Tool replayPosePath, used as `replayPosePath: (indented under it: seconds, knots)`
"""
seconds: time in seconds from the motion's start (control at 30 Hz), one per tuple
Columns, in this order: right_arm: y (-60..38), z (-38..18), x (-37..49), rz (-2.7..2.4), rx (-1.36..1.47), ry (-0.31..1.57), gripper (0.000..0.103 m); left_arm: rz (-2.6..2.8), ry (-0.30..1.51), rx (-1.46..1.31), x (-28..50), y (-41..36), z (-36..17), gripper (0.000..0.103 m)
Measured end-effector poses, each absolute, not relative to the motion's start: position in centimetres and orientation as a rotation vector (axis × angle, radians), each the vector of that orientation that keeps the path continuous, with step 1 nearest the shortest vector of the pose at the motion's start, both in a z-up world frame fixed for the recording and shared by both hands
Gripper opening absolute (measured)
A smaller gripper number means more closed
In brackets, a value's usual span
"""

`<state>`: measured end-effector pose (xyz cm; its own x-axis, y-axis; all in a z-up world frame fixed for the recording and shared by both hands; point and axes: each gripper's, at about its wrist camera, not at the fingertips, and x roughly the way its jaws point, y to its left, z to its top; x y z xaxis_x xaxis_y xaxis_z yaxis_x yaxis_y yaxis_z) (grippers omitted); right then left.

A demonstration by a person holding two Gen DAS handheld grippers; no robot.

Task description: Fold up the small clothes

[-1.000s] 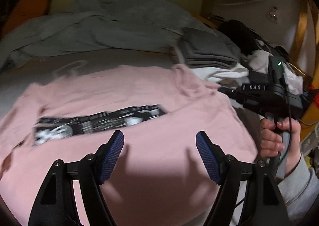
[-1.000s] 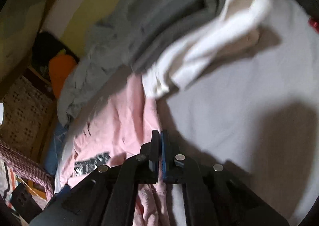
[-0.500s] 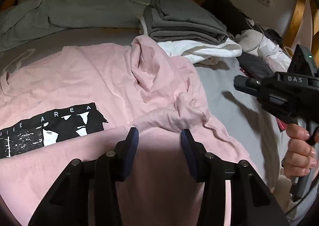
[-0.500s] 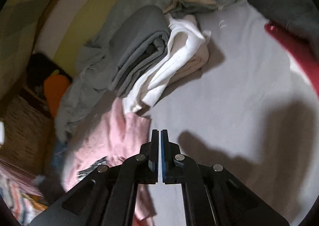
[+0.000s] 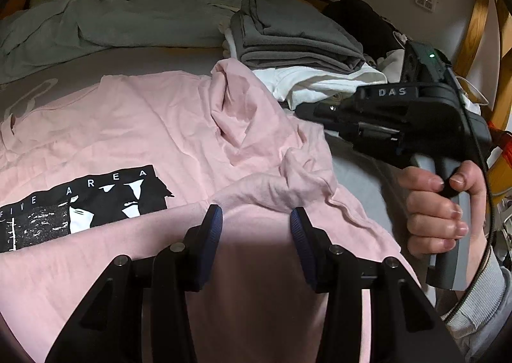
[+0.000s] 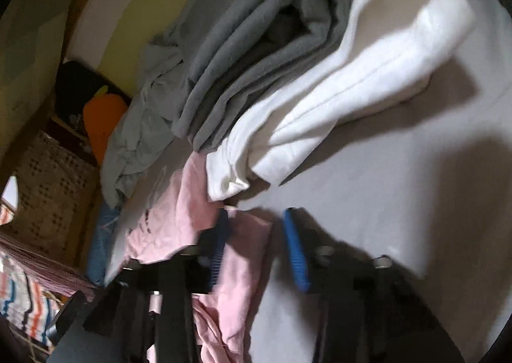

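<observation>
A pink T-shirt [image 5: 153, 126] with a black printed panel lies spread on the grey bed sheet [image 5: 361, 168], its right side rumpled into a ridge. My left gripper [image 5: 256, 225] is open low over the shirt, its blue pads either side of flat pink cloth just behind that ridge. The right gripper [image 5: 307, 113], held by a hand [image 5: 438, 206], points in from the right beside the shirt. In the blurred right wrist view the right gripper [image 6: 257, 243] stands open, with the shirt's pink edge [image 6: 243, 254] between its pads.
A folded stack of grey clothes [image 5: 288, 36] over white ones [image 5: 320, 84] sits behind the shirt. A crumpled grey-green blanket [image 5: 128, 11] fills the back of the bed. Dark clothes and cables [image 5: 368, 20] pile up at the right.
My left gripper's jaws narrowed as it came down and forward to the shirt's rumpled right side. The right gripper, shut before, now shows its pads apart close over the pink edge.
</observation>
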<state>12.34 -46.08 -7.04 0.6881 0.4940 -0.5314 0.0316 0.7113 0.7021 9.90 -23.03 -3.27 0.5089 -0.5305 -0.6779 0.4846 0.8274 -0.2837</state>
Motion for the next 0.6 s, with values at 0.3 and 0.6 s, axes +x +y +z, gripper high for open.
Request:
replayPosePath:
  seconds: [0.3, 0.6]
  knots:
    - [-44.5, -2.0, 4.3, 0.129, 0.632, 0.551, 0.003, -0.625, 0.835, -0.09, 9.8, -22.4, -3.4, 0.044]
    - [-38.4, -0.3, 3.3, 0.37, 0.363, 0.521, 0.003, -0.628, 0.841, -0.121, 9.9, -22.1, -3.4, 0.044]
